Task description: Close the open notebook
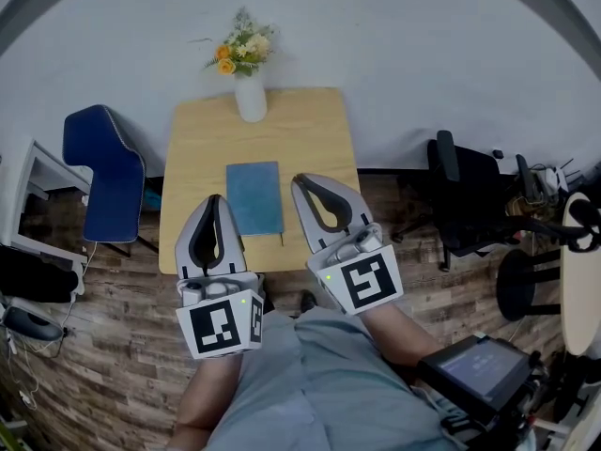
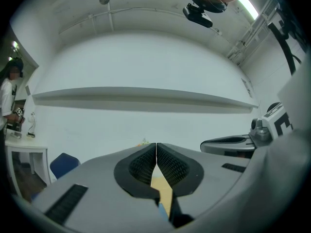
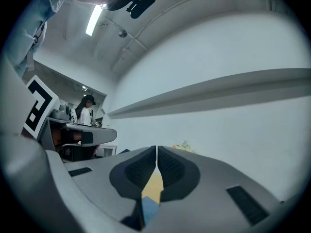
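While standing at the near edge of the wooden tabletop (image 1: 192,148), holds one tool in each hand, both raised and pointing level toward the far wall (image 1: 423,54).

Left tool (image 1: 214,201): jaws pressed together tip to tip, nothing between the pads. Right tool (image 1: 300,182): likewise pressed together and empty.

Between the two tips in the head view, a blue notebook (image 1: 254,198): closed, lying flat on the tabletop, toward its near edge, long side running near to far. Seen past the shut jaws in both gripper views, only slivers of wood and blue cover below.

At the far edge of the tabletop, a white vase (image 1: 251,99) of orange and pale flowers (image 1: 240,50).

Left of the tabletop, a blue chair (image 1: 108,172); right of it, a black office chair (image 1: 465,195). Below, a wood-plank floor (image 1: 122,346).
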Tool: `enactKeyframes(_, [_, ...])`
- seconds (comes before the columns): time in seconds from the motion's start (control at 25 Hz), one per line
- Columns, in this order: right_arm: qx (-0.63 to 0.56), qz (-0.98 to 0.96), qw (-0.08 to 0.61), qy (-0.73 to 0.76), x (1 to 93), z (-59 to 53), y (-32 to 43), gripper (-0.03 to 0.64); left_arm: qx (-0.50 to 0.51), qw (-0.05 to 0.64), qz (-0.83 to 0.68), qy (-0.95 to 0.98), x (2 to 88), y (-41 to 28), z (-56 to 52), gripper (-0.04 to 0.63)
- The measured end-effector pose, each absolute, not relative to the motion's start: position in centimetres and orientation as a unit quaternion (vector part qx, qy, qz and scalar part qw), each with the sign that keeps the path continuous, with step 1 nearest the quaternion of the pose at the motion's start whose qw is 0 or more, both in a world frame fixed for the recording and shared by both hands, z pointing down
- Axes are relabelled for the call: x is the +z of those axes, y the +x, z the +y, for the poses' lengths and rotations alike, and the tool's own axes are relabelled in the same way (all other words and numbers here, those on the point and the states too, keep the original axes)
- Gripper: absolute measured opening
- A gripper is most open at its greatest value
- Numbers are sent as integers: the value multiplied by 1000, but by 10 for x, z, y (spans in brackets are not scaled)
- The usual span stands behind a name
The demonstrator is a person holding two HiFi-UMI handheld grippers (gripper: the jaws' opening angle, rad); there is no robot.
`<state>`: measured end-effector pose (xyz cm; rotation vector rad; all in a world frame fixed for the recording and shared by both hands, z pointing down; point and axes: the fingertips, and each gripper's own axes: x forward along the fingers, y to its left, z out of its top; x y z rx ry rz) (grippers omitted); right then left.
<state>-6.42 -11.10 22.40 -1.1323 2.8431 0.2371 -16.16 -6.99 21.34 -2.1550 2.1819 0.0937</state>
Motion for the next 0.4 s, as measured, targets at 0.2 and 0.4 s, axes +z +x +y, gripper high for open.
enactKeyframes(0.2, [81, 926, 35, -368, 224, -108, -66, 49, 30, 36, 711, -701, 215, -165, -68, 20])
enactKeyframes(0.4, [78, 926, 35, -368, 228, -120, -65, 49, 27, 36, 710, -702, 220, -163, -79, 20])
